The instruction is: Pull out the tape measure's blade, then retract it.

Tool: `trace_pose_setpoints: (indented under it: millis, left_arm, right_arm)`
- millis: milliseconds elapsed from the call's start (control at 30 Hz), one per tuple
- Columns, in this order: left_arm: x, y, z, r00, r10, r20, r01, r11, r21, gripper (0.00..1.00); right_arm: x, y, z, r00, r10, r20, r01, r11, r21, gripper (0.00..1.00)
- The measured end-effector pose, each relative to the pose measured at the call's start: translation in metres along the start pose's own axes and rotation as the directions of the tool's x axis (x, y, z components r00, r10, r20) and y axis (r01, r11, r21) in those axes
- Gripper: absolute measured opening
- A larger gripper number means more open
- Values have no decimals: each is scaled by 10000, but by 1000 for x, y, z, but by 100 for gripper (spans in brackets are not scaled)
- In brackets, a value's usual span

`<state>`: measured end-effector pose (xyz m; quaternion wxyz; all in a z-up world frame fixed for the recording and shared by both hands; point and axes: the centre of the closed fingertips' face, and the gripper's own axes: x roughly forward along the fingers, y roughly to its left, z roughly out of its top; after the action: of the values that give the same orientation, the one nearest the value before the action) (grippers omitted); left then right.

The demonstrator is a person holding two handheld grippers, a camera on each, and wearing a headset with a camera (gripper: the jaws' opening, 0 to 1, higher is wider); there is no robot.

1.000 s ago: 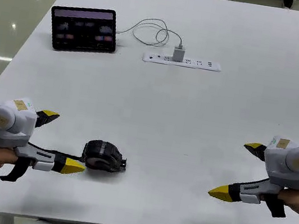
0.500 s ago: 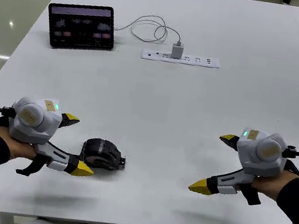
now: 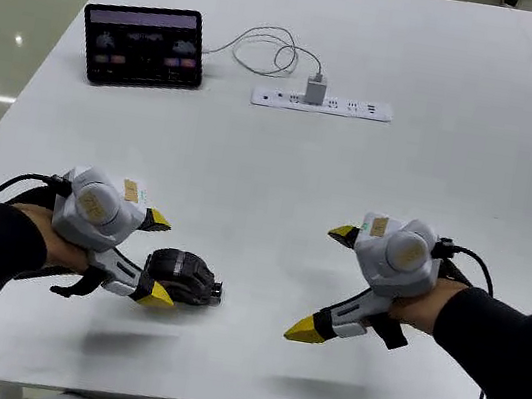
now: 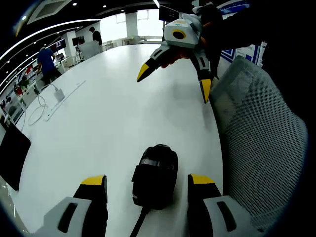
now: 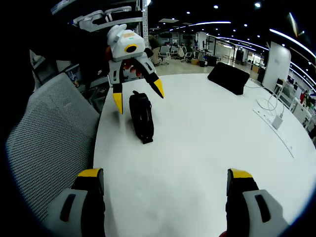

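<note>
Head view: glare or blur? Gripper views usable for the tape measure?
Head view: sharp, glare streaks on the glossy floor, soft shadows on the table. Left gripper view: fisheye bends the table edge; tape measure reads near-black, little detail. Right gripper view: ceiling lights show as bright spots, tape measure in focus.

White worktable (image 3: 348, 192); glossy pale floor (image 3: 8, 37); grey mesh chair (image 4: 266, 138); open-plan office beyond, ceiling spotlights (image 5: 216, 7).

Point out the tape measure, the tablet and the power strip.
tape measure (image 3: 185, 276), head view, top of its black case.
tablet (image 3: 143, 44), head view, middle of its screen.
power strip (image 3: 350, 107), head view, white top face.
</note>
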<state>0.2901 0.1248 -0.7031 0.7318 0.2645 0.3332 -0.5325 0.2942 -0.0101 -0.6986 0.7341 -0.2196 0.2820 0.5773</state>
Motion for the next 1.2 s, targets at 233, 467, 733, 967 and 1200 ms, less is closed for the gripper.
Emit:
trace_pose_setpoints:
  millis: [233,467,733,967,1200]
  left_arm:
    - [1,-1,1,9993,-254,-269,267,9985,487,47]
    - [3,-7,-1,9964,-685,-501,724,9941,813,30]
    - [3,-6,-3,9946,-867,-565,917,9915,928,29]
    - [4,-7,-3,9937,-955,-587,1018,9882,1148,28]
    - [4,-6,-4,9944,-840,-646,905,9903,1054,27]
  right_arm:
    - [24,8,21,9983,577,94,-574,9980,-265,96]
    - [42,16,31,9965,830,40,-828,9956,-435,91]
    - [56,21,36,9947,1023,-88,-1026,9916,-793,81]
    - [69,25,38,9924,1220,-147,-1229,9848,-1231,56]
    - [92,38,28,9856,1605,-532,-1668,9741,-1528,39]
